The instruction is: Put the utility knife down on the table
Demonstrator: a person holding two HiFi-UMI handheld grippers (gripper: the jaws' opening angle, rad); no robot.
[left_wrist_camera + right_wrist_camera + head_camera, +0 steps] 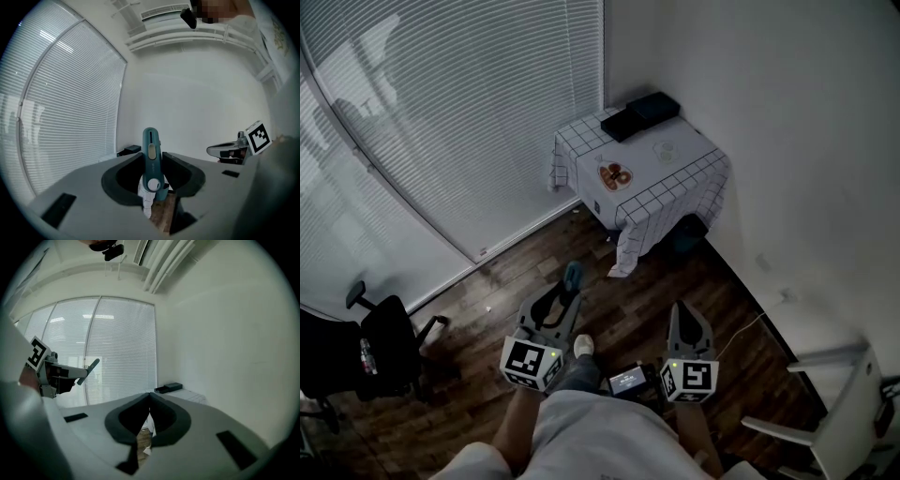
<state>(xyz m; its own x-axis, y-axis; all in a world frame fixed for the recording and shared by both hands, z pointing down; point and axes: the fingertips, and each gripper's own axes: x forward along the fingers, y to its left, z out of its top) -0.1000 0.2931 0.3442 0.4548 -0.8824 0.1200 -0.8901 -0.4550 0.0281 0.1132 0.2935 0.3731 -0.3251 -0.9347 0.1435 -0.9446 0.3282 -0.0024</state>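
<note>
A: Where's the table?
B: The table (675, 176) stands in the corner under a checked cloth, well ahead of both grippers, across open floor.
A: Which gripper matters?
B: The left gripper (566, 292). Its jaws are clamped on the knife (151, 152), gripping the teal body near its lower end. The right gripper (688, 321) has its jaws pressed together on nothing.
A: How does the knife lie?
B: Long axis along the jaws, free end sticking out past them, towards the table. I'd judge it must be carried forward, then lowered flat onto bare cloth before the jaws part.
</note>
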